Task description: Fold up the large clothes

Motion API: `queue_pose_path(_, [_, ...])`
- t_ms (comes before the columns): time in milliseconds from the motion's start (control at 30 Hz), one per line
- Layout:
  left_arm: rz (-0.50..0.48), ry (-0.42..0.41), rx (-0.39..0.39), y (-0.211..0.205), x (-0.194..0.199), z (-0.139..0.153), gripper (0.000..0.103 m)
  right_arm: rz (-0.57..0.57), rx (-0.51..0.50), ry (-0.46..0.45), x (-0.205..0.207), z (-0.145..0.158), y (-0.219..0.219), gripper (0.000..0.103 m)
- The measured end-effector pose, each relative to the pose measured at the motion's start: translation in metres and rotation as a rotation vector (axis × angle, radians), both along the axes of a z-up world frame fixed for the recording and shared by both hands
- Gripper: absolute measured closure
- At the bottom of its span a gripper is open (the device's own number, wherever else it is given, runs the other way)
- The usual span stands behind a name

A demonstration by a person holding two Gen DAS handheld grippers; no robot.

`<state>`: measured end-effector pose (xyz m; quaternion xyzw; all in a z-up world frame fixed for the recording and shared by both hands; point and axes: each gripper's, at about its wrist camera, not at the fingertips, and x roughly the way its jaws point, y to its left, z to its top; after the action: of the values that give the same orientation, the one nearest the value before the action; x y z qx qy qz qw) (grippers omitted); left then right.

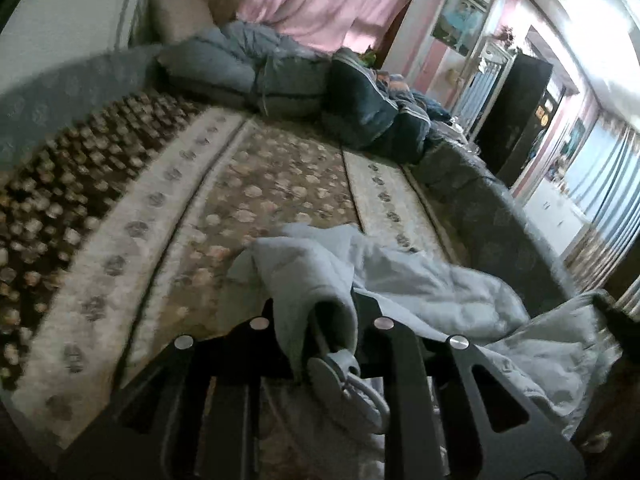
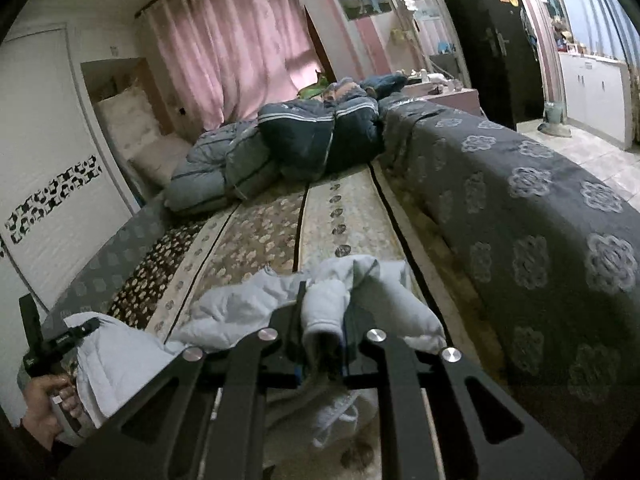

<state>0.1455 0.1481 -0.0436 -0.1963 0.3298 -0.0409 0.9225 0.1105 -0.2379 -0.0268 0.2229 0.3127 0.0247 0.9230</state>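
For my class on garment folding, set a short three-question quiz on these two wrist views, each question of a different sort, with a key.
1. True or false: the left tool is shut on the pale blue padded jacket.
2. Multiple choice: what is the right tool gripping? A. a pink curtain B. a part of the same pale jacket C. a dark pillow
3. Fill in: the dark blue bundles lie at the far end of the ____.

Key: 1 true; 2 B; 3 bed.
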Motion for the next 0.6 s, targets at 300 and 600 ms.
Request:
queue_pose_path(300, [-0.028, 0.098, 0.018, 0.018, 0.095, -0.031, 0.084, -0.133, 0.175, 0.081, 0.093, -0.064, -0.038, 0.091])
queue_pose_path(600, [0.091, 0.135, -0.02, 0.006, 0.168, -0.091, 0.081, -0.126, 0.034, 0.197, 0.159, -0.127, -0.035, 0.091])
